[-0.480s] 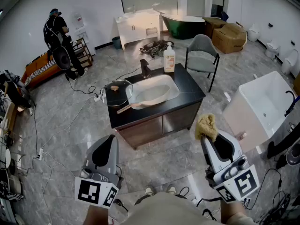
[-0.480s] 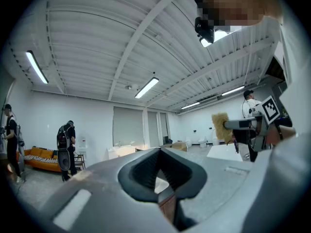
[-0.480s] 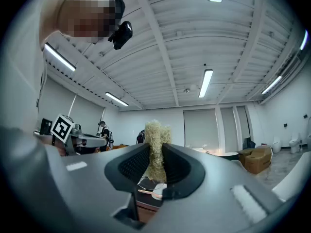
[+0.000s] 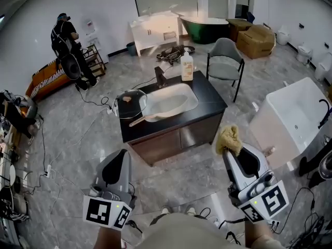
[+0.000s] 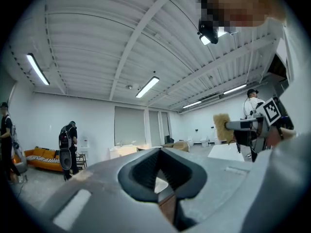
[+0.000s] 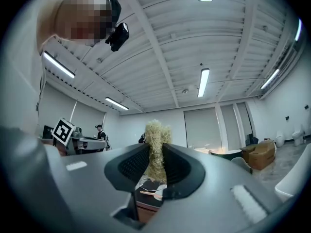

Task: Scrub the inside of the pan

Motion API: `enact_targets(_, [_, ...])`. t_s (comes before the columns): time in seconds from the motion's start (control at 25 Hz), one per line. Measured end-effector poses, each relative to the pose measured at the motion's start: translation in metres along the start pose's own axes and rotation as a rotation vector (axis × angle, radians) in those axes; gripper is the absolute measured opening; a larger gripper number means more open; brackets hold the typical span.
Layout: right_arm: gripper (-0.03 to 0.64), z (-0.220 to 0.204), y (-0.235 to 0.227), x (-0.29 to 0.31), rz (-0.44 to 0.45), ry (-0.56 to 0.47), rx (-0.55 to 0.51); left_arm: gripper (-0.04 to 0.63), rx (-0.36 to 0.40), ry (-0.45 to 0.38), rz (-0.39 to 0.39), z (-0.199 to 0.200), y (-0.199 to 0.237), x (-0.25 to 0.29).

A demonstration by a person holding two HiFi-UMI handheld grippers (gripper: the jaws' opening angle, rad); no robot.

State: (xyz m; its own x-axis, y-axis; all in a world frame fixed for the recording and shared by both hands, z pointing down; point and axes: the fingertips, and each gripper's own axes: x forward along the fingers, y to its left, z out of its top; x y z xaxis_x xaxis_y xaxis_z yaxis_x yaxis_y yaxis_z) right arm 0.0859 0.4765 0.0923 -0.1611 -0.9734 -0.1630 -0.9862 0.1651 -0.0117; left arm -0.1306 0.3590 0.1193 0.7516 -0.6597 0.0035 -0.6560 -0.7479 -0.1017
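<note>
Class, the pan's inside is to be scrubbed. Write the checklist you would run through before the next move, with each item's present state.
1. Scrubber gripped: ok. The right gripper is shut on the fibrous scrubber.
2. Left gripper free: ok. It is shut, with nothing between its jaws.
3. Pan within reach: not ok. It sits on the black counter beside the sink, well ahead of both grippers.
4. Pan's inside exposed: cannot tell. It is too small in the head view.

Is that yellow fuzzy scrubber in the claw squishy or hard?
Probably squishy: the scrubber looks pinched thin in the right claw and puffs out above it. Likely light too, since its loose, stringy fibres look airy. It seems rough, so it shouldn't slip easily.
</note>
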Motion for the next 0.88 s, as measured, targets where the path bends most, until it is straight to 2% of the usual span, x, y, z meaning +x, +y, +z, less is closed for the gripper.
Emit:
enact_targets(0.28, [0.087,-0.008,-0.017,-0.015,0.026,0.007,0.051,0.002,0.021,0.024,-0.016,-0.002,-0.031,0.007])
enact_targets(0.64, [0.087,-0.011,-0.021,-0.031,0.069,0.028,0.033,0.002,0.01,0.021,-0.002,-0.004,-0.054,0.006])
enact_targets(0.88, [0.087,-0.023,-0.023,-0.028,0.083,0.042,0.015,0.002,0.003,0.018,0.001,-0.013,-0.053,0.009])
